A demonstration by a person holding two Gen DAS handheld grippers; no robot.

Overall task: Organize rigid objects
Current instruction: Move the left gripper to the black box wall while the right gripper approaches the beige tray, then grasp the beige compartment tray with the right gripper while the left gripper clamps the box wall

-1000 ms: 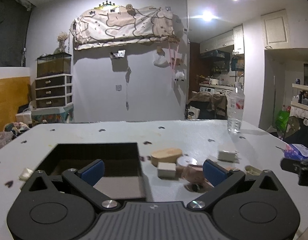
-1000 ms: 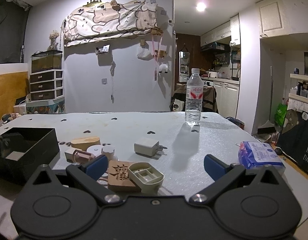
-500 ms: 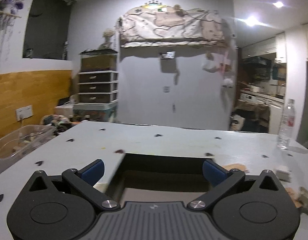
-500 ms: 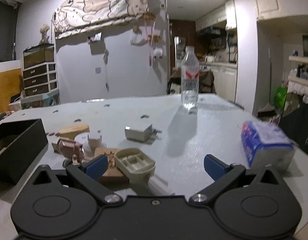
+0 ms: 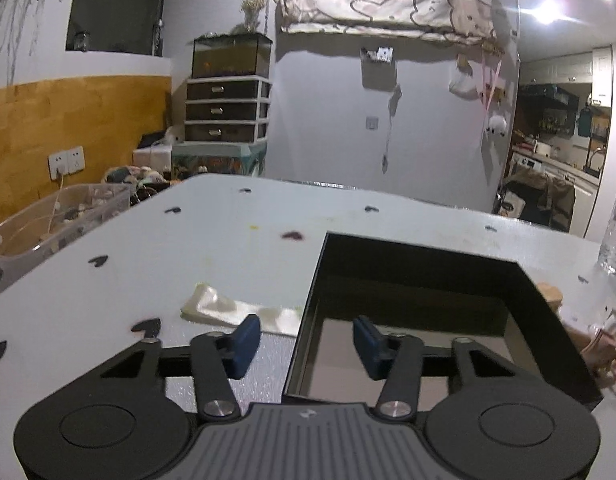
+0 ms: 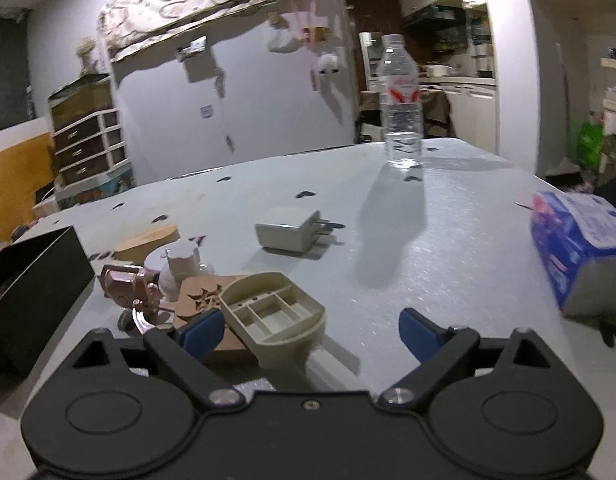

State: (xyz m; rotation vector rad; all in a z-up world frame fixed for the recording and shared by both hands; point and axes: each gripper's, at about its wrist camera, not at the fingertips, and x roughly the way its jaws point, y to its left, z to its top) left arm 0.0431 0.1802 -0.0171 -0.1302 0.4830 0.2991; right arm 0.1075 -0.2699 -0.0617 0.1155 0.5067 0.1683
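A black open box [image 5: 524, 280] sits on the white table; it also shows in the right wrist view [image 6: 31, 276] at the left. My left gripper [image 5: 305, 342] straddles the box's left wall, jaws partly closed, one finger outside and one inside; whether the pads touch the wall is unclear. My right gripper [image 6: 312, 330] is open around a beige compartmented part [image 6: 273, 314]. Beside it lie a carved wooden tile [image 6: 201, 300], a pink metal piece [image 6: 127, 284], a white cap [image 6: 181, 260], a wooden oval block [image 6: 147, 240] and a white charger plug [image 6: 287, 234].
A water bottle [image 6: 402, 120] stands at the far side. A blue tissue pack [image 6: 580, 240] lies at the right edge. A white wrapper [image 5: 227, 308] lies left of the box. A clear bin [image 5: 55, 220] stands beyond the table's left edge.
My left gripper swung left to the box's left wall and its jaws narrowed. My right gripper moved forward and lower, over the beige part.
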